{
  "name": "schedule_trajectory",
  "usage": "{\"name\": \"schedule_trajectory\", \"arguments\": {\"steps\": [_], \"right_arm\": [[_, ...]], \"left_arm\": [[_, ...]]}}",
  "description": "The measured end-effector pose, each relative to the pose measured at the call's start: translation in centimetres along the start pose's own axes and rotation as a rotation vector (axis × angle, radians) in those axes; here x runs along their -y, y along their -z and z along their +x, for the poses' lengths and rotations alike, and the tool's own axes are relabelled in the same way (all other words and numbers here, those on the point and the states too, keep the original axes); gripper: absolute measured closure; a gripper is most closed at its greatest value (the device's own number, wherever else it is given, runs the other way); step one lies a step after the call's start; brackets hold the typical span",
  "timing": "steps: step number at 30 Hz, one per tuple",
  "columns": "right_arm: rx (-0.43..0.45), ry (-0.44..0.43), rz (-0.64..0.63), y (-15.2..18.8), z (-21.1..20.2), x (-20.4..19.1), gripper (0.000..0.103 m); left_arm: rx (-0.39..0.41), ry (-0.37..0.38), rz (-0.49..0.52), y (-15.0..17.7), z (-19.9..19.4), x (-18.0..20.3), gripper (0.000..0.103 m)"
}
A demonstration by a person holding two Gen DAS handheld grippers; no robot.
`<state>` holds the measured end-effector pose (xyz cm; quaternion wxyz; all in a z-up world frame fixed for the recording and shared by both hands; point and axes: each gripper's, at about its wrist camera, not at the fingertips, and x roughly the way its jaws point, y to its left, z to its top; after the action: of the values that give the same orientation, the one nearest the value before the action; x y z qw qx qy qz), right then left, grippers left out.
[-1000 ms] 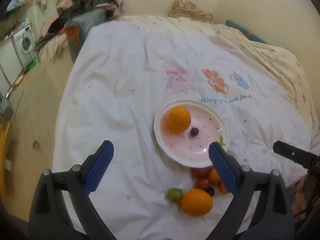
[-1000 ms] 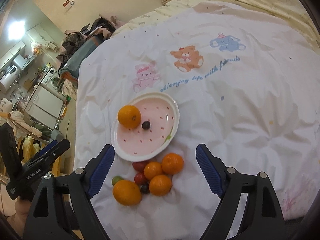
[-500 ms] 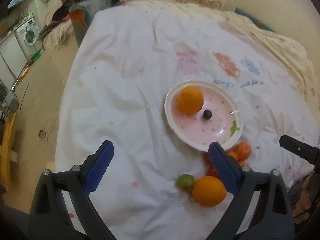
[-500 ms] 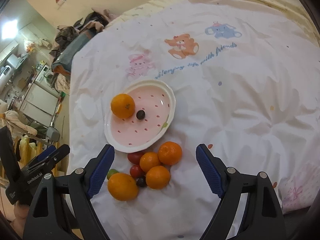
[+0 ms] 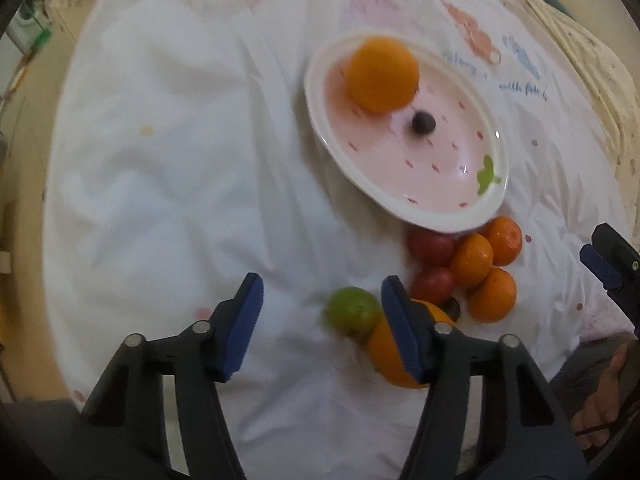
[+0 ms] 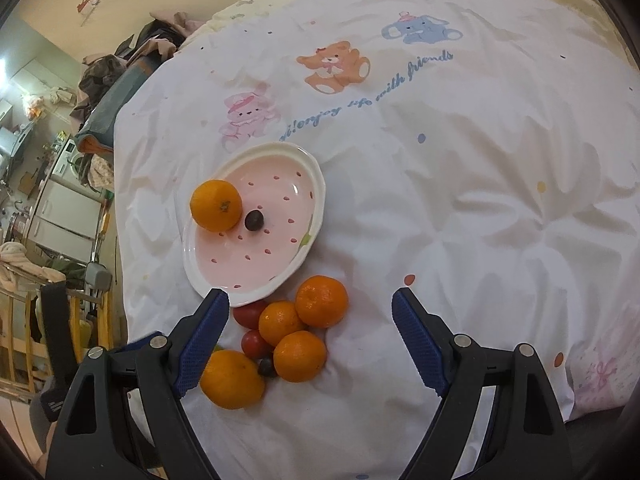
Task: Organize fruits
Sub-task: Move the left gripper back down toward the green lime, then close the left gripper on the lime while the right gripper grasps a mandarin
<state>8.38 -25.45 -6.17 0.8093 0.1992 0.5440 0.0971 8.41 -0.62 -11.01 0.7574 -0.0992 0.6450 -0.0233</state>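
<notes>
We find the green fruit (image 5: 352, 312) lying on the white bedcover (image 5: 168, 168), at the near-left edge of the loose heap — it touches the large orange (image 5: 390, 350) beside it. It sits between the blue pads of our left gripper (image 5: 322, 322), close by the right-hand pad; the fingers have just been closing but no pad presses on it, so they stand half spread around it. Behind it lie two red fruits (image 5: 430, 246), three small oranges (image 6: 320, 300) packed together, and a small dark fruit (image 6: 266, 367) tucked among them. The heap lies against the near rim of the pink plate (image 6: 256, 268), which carries one orange (image 6: 216, 205) and one dark berry (image 6: 253, 220), side by side. Our right gripper (image 6: 310, 338) hangs above the heap with its fingers spread wide, pinching nothing. The cover bears a printed bear (image 6: 334, 66), a rabbit and an elephant — it lies over a bed.
</notes>
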Motion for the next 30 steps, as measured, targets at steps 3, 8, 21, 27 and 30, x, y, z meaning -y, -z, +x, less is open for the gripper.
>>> {"name": "schedule_trajectory", "arguments": {"steps": [3, 8, 21, 27, 30], "right_arm": [[0.001, 0.005, -0.010, -0.1, 0.2, -0.2, 0.017], [-0.004, 0.004, -0.020, 0.0, 0.4, -0.5, 0.017], [-0.006, 0.017, -0.046, 0.1, 0.5, -1.0, 0.017], [-0.001, 0.019, -0.042, 0.0, 0.4, -0.9, 0.017], [0.002, 0.017, -0.040, 0.1, 0.4, -0.9, 0.017]], "left_arm": [[-0.032, -0.010, -0.005, -0.2, 0.8, 0.2, 0.046], [-0.108, 0.034, -0.071, -0.7, 2.2, -0.8, 0.046], [-0.182, 0.104, -0.213, -0.6, 3.0, -1.3, 0.057], [-0.196, 0.124, -0.240, -0.8, 3.4, -1.5, 0.077], [-0.198, 0.141, -0.258, -0.6, 3.4, -1.9, 0.078]]}}
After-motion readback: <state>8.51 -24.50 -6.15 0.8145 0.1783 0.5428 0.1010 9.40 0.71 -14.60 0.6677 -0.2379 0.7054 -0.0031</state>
